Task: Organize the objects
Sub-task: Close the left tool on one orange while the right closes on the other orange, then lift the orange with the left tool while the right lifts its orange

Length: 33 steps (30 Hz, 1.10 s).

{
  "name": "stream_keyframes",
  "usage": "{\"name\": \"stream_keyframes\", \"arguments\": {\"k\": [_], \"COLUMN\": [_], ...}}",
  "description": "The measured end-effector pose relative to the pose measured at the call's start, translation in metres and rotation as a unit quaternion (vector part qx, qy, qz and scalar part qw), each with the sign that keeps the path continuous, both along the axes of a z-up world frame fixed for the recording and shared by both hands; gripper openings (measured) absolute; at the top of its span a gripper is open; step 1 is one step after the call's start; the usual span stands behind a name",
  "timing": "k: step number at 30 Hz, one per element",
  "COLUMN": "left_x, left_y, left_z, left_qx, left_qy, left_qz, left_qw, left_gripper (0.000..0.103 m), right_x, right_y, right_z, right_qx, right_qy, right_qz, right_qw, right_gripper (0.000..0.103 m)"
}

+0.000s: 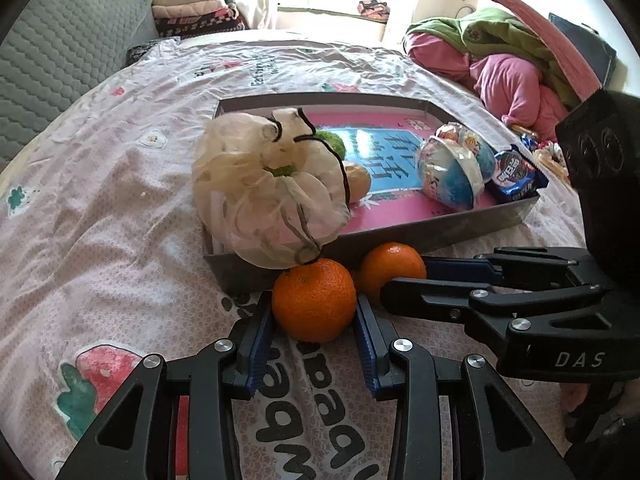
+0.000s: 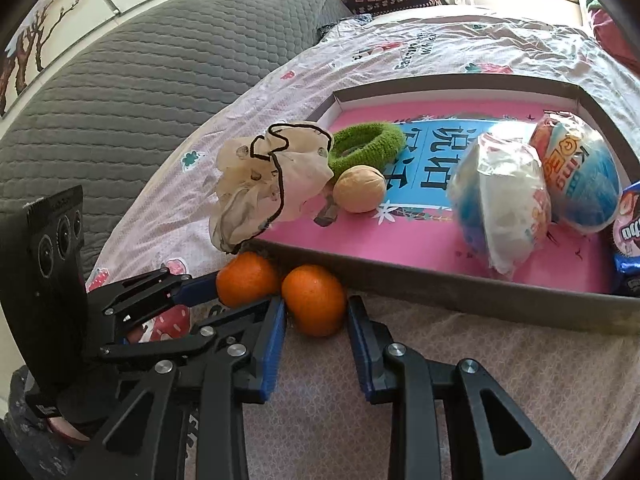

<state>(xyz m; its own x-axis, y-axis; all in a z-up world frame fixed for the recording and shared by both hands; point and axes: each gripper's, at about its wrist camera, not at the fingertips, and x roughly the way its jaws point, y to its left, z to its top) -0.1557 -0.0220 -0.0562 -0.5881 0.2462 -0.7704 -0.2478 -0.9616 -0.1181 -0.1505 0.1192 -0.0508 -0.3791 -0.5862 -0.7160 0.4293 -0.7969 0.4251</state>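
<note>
Our left gripper [image 1: 314, 322] is clamping its blue pads on one orange [image 1: 314, 300], pressing both flanks of the fruit, which is sitting on the bedsheet [image 1: 120, 220] just in front of the tray [image 1: 400, 240]. Our right gripper [image 2: 316, 316] is closing its jaws on the second orange [image 2: 314, 300], the pads touching its sides. The two oranges are lying side by side, touching or nearly so, both right up against the tray's near wall and outside it.

In the left wrist view we are seeing the right gripper reaching in from the right, one finger in front of its orange and one behind. In the right wrist view the left gripper is coming in from the left in the same manner.

A cream scrunchie [image 1: 272, 188] is hanging over the tray's near corner, its lower edge drooping down onto the left orange. Behind it inside the tray are lying a green hair tie [image 2: 366, 148] and a walnut [image 2: 359, 189]. Further right, two wrapped toy eggs [image 2: 504, 208] are resting together on the pink floor, and a snack packet [image 1: 516, 176] is leaning in the tray's right corner.

A grey quilt [image 2: 160, 80] is lying beyond the sheet, and clothes [image 1: 500, 60] are piling up at the far right.
</note>
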Motion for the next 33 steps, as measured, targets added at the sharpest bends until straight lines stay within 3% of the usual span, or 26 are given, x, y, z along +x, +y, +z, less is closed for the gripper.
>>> {"name": "stream_keyframes", "arguments": {"k": [16, 33], "left_x": [0.015, 0.021], "left_y": [0.005, 0.017], "left_z": [0.015, 0.045], "left_qx": [0.016, 0.028], "left_qy": [0.012, 0.058], "left_qz": [-0.013, -0.022], "left_qw": [0.9997, 0.9977], "left_gripper": [0.039, 0.039], "right_x": [0.008, 0.02], "right_y": [0.011, 0.066], "right_z": [0.014, 0.066], "right_qx": [-0.016, -0.028], "right_qy": [0.01, 0.085], "right_qz": [-0.009, -0.072], "right_qw": [1.0, 0.993], "right_gripper": [0.031, 0.031]}}
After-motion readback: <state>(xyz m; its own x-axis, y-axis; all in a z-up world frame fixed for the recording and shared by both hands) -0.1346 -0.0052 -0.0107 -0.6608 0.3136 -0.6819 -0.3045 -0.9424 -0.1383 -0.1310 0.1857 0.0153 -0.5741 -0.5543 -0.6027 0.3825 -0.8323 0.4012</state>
